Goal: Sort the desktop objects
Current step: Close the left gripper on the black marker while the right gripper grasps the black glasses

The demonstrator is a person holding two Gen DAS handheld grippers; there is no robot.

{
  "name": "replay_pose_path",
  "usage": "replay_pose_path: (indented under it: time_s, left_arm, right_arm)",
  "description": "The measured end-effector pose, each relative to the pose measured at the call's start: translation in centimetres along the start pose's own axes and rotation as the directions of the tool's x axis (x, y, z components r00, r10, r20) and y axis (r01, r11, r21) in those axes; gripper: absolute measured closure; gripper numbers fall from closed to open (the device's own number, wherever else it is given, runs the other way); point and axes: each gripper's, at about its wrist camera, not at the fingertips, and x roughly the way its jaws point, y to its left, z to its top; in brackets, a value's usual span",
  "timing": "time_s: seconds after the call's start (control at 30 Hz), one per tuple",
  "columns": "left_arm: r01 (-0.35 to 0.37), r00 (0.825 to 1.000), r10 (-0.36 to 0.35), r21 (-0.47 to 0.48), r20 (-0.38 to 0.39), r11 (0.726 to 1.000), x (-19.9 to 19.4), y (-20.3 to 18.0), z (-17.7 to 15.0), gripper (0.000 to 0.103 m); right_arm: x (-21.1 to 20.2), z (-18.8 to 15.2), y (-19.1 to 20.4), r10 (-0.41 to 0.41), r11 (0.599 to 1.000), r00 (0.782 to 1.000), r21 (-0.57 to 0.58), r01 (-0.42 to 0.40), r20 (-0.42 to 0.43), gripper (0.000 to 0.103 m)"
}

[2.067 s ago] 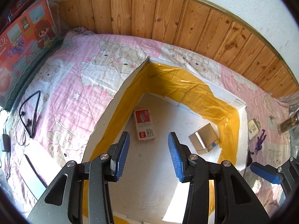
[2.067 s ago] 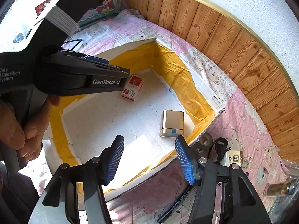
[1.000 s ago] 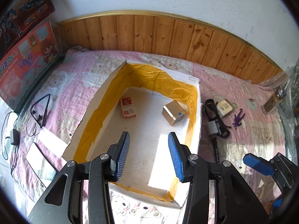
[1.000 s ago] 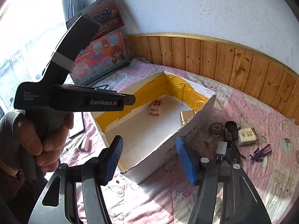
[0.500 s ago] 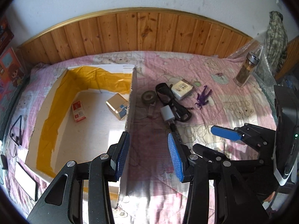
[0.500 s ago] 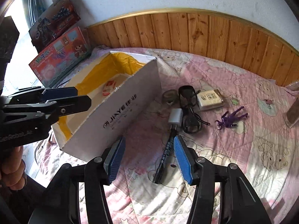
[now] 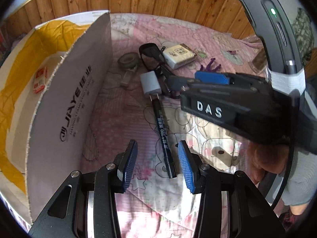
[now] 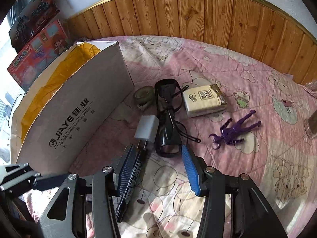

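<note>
My left gripper [image 7: 157, 167] is open, low over the pink quilt, with the lower end of a black marker pen [image 7: 163, 133] between its fingers. My right gripper [image 8: 157, 169] is open, just short of the black sunglasses [image 8: 168, 123] and white charger plug [image 8: 146, 129]; the marker [image 8: 130, 180] lies by its left finger. A tape roll [image 8: 143, 95], a tissue pack [image 8: 204, 100] and a purple toy figure [image 8: 233, 130] lie on the quilt. The white cardboard box [image 7: 73, 91] with a yellow lining stands at left and holds a red-white small box [image 7: 40, 79].
The right gripper's body [image 7: 247, 103] crosses the right of the left wrist view, over the sunglasses. A wooden wall panel [image 8: 198, 13] runs behind the bed. Toy boxes [image 8: 35, 45] stand at far left. A glass jar [image 8: 312, 127] is at the right edge.
Both grippers left the box, swung right and came down close over the loose items on the quilt. The left now straddles the marker's end. Both stayed open.
</note>
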Motion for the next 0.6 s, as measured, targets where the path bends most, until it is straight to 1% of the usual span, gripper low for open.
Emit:
replay_pose_path:
  time_s: [0.03, 0.1, 0.13, 0.2, 0.3, 0.33, 0.37, 0.43, 0.47, 0.5, 0.53, 0.57, 0.6]
  left_arm:
    - [-0.008, 1.000, 0.008, 0.006, -0.008, 1.000, 0.9, -0.2, -0.1, 0.058]
    - [-0.037, 0.999, 0.038, 0.016, -0.026, 0.999, 2.6, -0.5, -0.1, 0.058]
    - [-0.048, 0.998, 0.049, 0.014, -0.033, 0.999, 3.3, -0.6, -0.1, 0.058]
    - [-0.069, 0.997, 0.070, 0.022, -0.041, 0.997, 4.6, -0.8, 0.1, 0.058]
    - [-0.101, 0.993, 0.103, 0.047, -0.053, 0.994, 6.5, -1.2, 0.2, 0.058]
    - [-0.117, 0.993, 0.118, 0.066, -0.015, 0.991, 6.4, -1.6, 0.1, 0.058]
    - [-0.127, 0.992, 0.127, 0.093, 0.002, 0.987, 6.6, -2.0, 0.1, 0.058]
    - [-0.134, 0.991, 0.131, 0.124, 0.035, 0.983, 6.6, -2.4, -0.2, 0.059]
    - [-0.131, 0.991, 0.126, 0.129, 0.046, 0.983, 6.5, -2.5, -0.3, 0.060]
    - [-0.120, 0.992, 0.114, 0.134, 0.053, 0.984, 6.4, -2.5, -0.5, 0.074]
    - [-0.118, 0.992, 0.111, 0.140, 0.057, 0.983, 6.3, -2.5, -0.5, 0.086]
    - [-0.126, 0.991, 0.119, 0.142, 0.058, 0.982, 6.2, -2.6, -0.6, 0.087]
    - [-0.124, 0.991, 0.117, 0.138, 0.057, 0.983, 6.1, -2.5, -0.6, 0.090]
  right_arm:
    - [0.9, 0.6, -0.1, -0.001, 1.000, 1.000, -0.003, 0.001, -0.008, 0.056]
    - [2.9, 1.6, -0.3, -0.007, 1.000, 0.999, -0.026, 0.006, -0.033, 0.065]
    - [3.9, 2.0, -0.5, -0.028, 0.999, 0.999, -0.038, 0.027, -0.040, 0.066]
    - [6.0, 2.4, -1.2, -0.040, 0.998, 0.997, -0.050, 0.036, -0.073, 0.067]
    - [7.7, 2.4, -2.5, -0.016, 0.999, 0.997, -0.037, 0.013, -0.078, 0.067]
    - [7.8, 2.5, -2.7, -0.007, 0.999, 0.998, -0.051, 0.004, -0.067, 0.067]
    - [8.0, 2.6, -2.8, 0.006, 0.998, 0.998, -0.060, -0.010, -0.067, 0.066]
    - [8.3, 2.8, -3.5, 0.047, 0.998, 0.997, -0.038, -0.050, -0.065, 0.067]
    - [8.3, 2.9, -3.8, 0.060, 0.998, 0.996, -0.023, -0.062, -0.058, 0.073]
    - [8.3, 3.0, -3.9, 0.072, 0.997, 0.996, -0.011, -0.073, -0.056, 0.074]
    - [8.2, 2.9, -4.0, 0.079, 0.997, 0.996, -0.002, -0.079, -0.048, 0.075]
    - [7.8, 3.0, -3.9, 0.084, 0.997, 0.996, 0.000, -0.084, -0.037, 0.082]
    - [7.3, 3.1, -3.8, 0.087, 0.996, 0.996, 0.003, -0.087, -0.033, 0.084]
